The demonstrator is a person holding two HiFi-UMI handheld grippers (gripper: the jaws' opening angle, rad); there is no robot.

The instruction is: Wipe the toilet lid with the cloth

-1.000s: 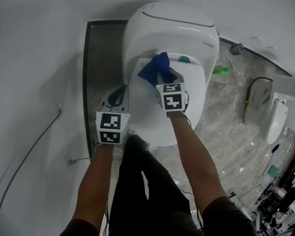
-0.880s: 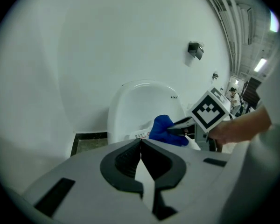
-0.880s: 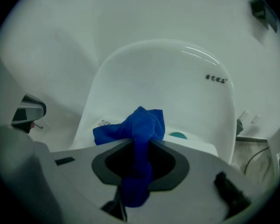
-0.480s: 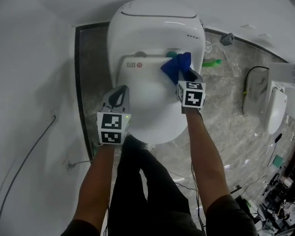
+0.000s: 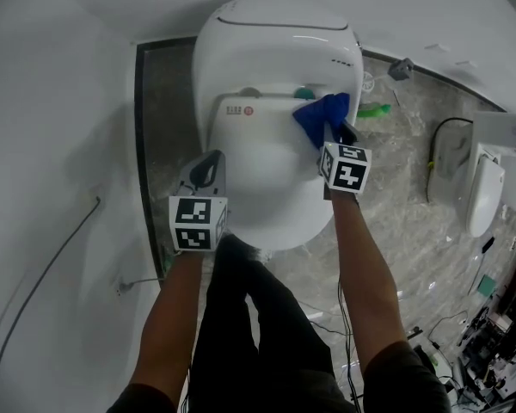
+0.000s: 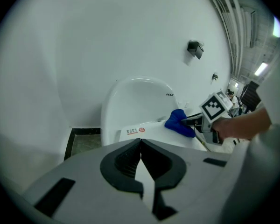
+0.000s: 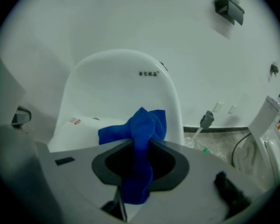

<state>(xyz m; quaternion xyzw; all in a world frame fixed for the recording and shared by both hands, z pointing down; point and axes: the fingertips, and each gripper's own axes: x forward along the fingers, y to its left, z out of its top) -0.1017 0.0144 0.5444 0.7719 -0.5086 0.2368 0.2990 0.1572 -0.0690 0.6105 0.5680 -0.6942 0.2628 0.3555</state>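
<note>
A white toilet with its lid (image 5: pixel 271 166) down fills the middle of the head view. My right gripper (image 5: pixel 337 136) is shut on a bunched blue cloth (image 5: pixel 320 114), which lies on the lid's far right part near the tank. In the right gripper view the cloth (image 7: pixel 139 134) is pinched between the jaws and spills out in front. My left gripper (image 5: pixel 208 172) is shut with nothing in it, held at the lid's left edge. The left gripper view shows the lid (image 6: pixel 144 133), the blue cloth (image 6: pixel 179 121) and the right gripper (image 6: pixel 189 121) beyond my jaws.
White walls stand close behind and to the left of the toilet. A dark floor strip (image 5: pixel 162 119) runs along its left side. A second toilet lid (image 5: pixel 483 200), cables and a green item (image 5: pixel 374 110) lie on the marbled floor to the right.
My right gripper carried the blue cloth from the lid's middle across to its right side. The left gripper stayed by the left edge.
</note>
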